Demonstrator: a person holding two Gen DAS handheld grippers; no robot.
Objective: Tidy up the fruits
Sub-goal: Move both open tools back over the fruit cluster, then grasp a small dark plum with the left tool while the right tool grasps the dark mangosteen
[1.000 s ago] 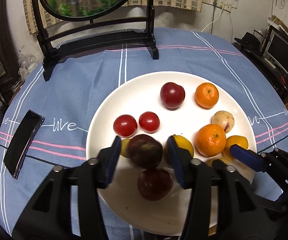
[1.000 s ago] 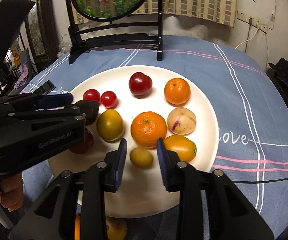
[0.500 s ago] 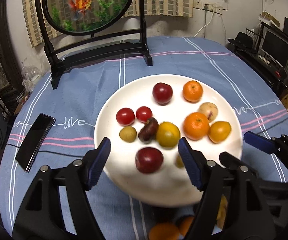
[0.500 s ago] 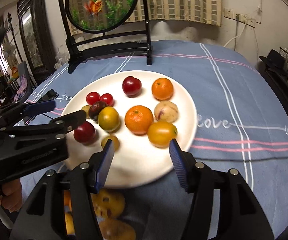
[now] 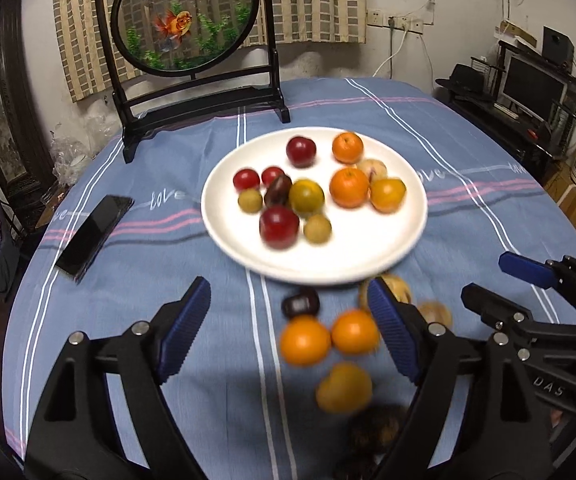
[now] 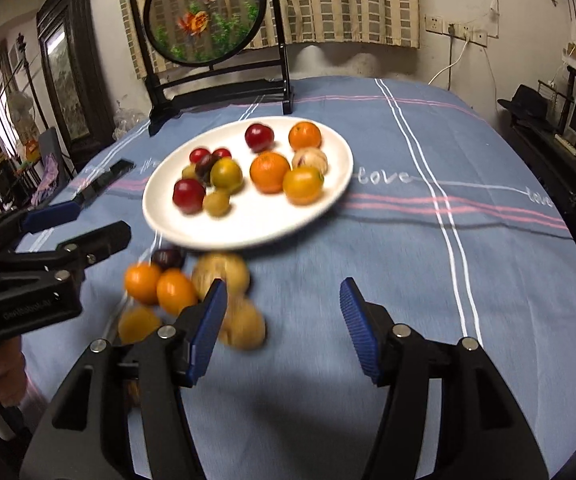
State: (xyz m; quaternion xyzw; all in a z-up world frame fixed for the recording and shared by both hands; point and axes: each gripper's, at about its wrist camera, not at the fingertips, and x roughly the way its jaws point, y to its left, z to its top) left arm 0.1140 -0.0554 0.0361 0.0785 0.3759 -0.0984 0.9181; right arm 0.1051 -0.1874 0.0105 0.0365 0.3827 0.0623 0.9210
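A white plate (image 5: 383, 256) (image 6: 256, 228) on the blue tablecloth holds several fruits: red plums (image 5: 279, 227), oranges (image 5: 348, 187), small red tomatoes and yellow-green fruits. More fruits lie loose on the cloth in front of the plate: two oranges (image 5: 305, 340) (image 6: 142, 282), a dark plum (image 5: 300, 302) (image 6: 167, 258), a yellow fruit (image 5: 343, 387) and pale tan fruits (image 6: 220, 272). My left gripper (image 5: 288, 332) is open and empty above the loose fruits. My right gripper (image 6: 284, 328) is open and empty over bare cloth, right of the loose fruits.
A black phone (image 5: 95, 237) lies on the cloth left of the plate. A round goldfish screen on a black stand (image 5: 186, 20) stands at the table's far side. Desk and monitor (image 5: 533, 84) sit beyond the table's right edge.
Both grippers have opened, let go of fruit on the plate, and pulled back toward me. The loose fruits in front of the plate have come into view.
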